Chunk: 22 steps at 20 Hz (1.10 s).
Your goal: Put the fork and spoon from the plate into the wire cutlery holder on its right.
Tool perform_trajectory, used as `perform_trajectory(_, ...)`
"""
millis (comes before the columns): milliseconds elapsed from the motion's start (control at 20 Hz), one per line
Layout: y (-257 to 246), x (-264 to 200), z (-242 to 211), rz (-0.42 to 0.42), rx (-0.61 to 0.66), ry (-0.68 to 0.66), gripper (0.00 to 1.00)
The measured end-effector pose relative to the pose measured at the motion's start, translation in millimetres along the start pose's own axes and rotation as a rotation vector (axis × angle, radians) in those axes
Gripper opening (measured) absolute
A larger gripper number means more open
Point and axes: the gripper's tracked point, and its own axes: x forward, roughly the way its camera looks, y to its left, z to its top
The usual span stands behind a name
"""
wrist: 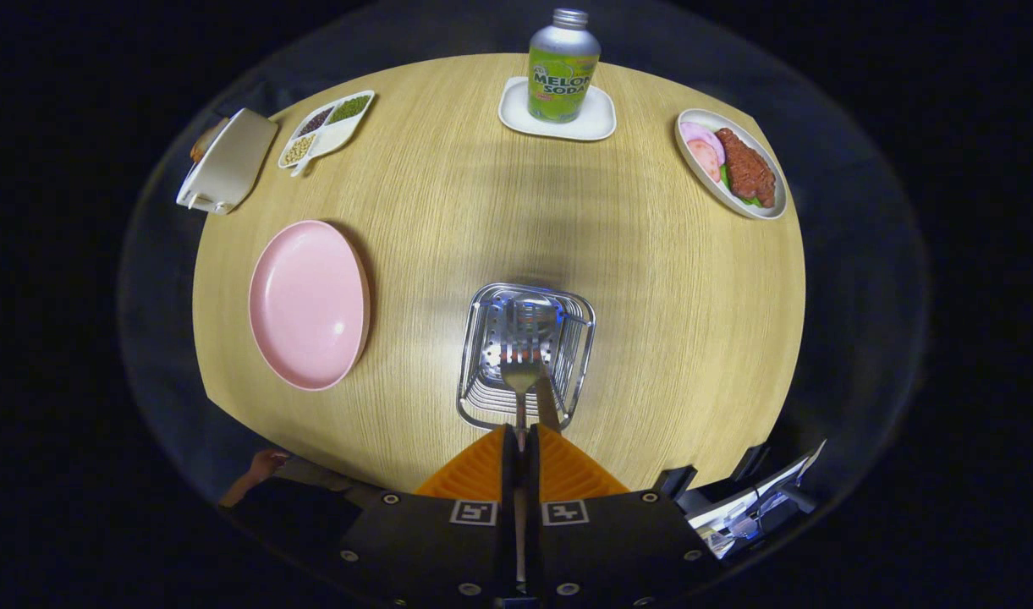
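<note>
My gripper [521,431] is shut on the handle of a metal fork [522,372], which runs straight ahead from between the fingers. Its tines point down into the wire cutlery holder [478,338], which stands just beyond the fingertips. Inside the holder a spoon [535,317] rests bowl down, and its handle leans back toward my right finger. The pink plate [309,304] lies to the left of the holder with nothing on it.
On the round wooden table [651,279], a soda bottle [562,68] stands on a white tray at the far side. A plate of meat [732,165] sits far right. A divided dish of beans [326,127] and a beige container [227,161] are far left. A hand [266,463] shows near left.
</note>
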Motion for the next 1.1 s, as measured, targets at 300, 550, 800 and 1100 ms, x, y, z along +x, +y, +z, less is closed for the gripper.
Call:
perform_trajectory(300,4.3,6.7,9.1,0.034,0.039,-0.01,0.08)
perform_trajectory(550,6.7,0.1,11.8,0.08,0.085,-0.07,0.1)
perform_trajectory(800,6.1,-6.8,23.9,0.138,0.135,-0.196,0.08)
perform_trajectory(1100,3.0,-82.1,75.2,0.148,0.142,-0.636,0.09)
